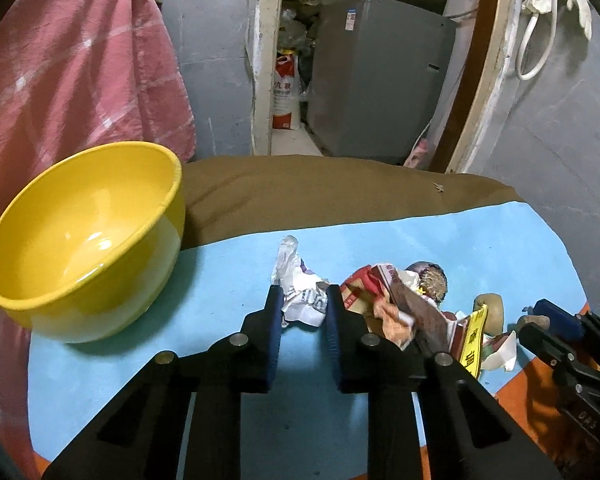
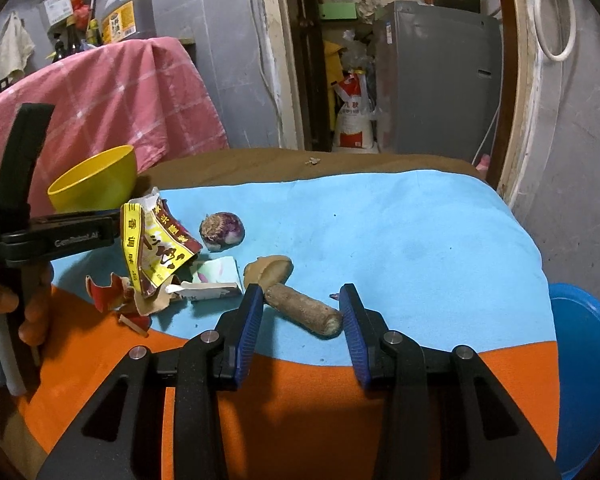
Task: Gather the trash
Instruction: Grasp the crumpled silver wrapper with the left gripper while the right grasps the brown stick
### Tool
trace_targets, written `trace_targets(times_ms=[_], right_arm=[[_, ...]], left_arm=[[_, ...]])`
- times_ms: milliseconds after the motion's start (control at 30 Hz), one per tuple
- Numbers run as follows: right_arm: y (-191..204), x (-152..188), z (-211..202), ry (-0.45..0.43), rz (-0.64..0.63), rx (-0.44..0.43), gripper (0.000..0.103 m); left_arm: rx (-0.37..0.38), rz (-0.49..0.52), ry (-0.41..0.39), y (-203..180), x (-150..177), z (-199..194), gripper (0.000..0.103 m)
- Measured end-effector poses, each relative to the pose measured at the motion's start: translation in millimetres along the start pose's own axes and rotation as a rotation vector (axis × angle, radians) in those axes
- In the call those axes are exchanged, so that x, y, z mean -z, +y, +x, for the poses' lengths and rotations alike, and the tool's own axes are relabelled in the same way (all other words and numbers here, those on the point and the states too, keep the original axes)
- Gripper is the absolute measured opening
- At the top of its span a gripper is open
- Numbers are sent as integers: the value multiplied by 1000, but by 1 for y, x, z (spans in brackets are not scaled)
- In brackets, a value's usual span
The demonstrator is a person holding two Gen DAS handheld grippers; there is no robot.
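Note:
In the left wrist view my left gripper (image 1: 302, 294) is shut on a crumpled white wrapper (image 1: 300, 280), just above the blue cloth (image 1: 228, 280). A pile of torn red and yellow packaging (image 1: 404, 300) lies right of it. A yellow bowl (image 1: 84, 240) stands at the left. In the right wrist view my right gripper (image 2: 300, 300) is open around a brown root piece (image 2: 302, 308) on the cloth. A purple-white onion (image 2: 222, 230), a potato piece (image 2: 270, 268), a small white carton (image 2: 214, 282) and the yellow-red packet (image 2: 156, 248) lie beyond.
A pink checked cloth (image 1: 68, 92) hangs over a chair behind the bowl. A blue basin (image 2: 584, 372) sits off the table's right edge. An orange cloth (image 2: 300, 400) covers the near table. A grey appliance (image 1: 376, 80) stands in the doorway.

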State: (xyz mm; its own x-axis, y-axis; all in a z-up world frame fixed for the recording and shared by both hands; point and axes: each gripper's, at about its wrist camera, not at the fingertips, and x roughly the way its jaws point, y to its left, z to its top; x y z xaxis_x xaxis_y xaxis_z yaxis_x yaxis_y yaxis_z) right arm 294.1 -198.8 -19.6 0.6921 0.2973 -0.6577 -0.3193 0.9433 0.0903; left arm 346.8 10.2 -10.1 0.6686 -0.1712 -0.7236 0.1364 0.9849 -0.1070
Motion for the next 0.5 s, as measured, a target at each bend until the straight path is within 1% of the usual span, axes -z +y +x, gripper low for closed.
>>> trace_targets(times_ms=[133, 200, 267, 367, 500], right_arm=[[1, 1, -3, -26, 4, -6, 37], [2, 3, -7, -45, 3, -9, 37], [3, 4, -12, -73, 1, -9, 37], [5, 5, -24, -135, -6, -7, 37], [3, 6, -44, -228, 4, 0, 37]], left_arm=[[-12, -11, -11, -1, 6, -7, 16], [-7, -20, -35, -2, 11, -17, 16], [-3, -21, -90, -5, 16, -32, 16], [-3, 15, -177, -16, 22, -58, 16], [6, 63, -268, -39, 26, -85, 16]])
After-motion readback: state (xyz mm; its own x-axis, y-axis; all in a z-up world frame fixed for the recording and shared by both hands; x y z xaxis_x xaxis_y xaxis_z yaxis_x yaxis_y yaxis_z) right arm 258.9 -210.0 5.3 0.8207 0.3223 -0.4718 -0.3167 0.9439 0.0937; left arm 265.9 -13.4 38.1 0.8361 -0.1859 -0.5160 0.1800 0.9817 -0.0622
